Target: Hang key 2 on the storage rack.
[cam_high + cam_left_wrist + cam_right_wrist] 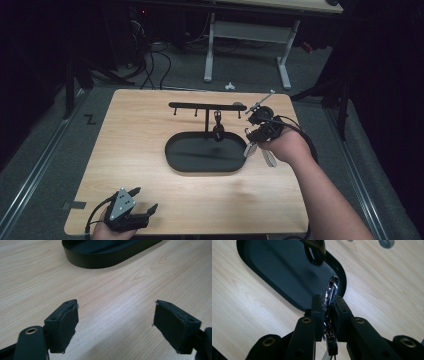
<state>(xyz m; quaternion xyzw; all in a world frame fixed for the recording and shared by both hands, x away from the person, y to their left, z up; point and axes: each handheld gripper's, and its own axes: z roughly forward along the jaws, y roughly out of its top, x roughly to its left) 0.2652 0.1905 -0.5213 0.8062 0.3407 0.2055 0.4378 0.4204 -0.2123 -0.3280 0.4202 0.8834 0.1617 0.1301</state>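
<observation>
High view: right hand (pixel 285 145) extended over the table's right side, its right gripper (pixel 254 136) clamped on a chrome watch (pixel 331 293) beside the black tray (pixel 175 159). Left gripper (pixel 142 200) low at the near edge, jaws apart, empty.

Black tray (pixel 175 162), chrome watch (pixel 331 291), light woodgrain table (pixel 135 125)

A shiny chrome clip (pixel 331 293) (edge-on, upright) sits pinched above the black oval tray's (pixel 253 263) rim.

Overhead plus two close tool cameras
</observation>
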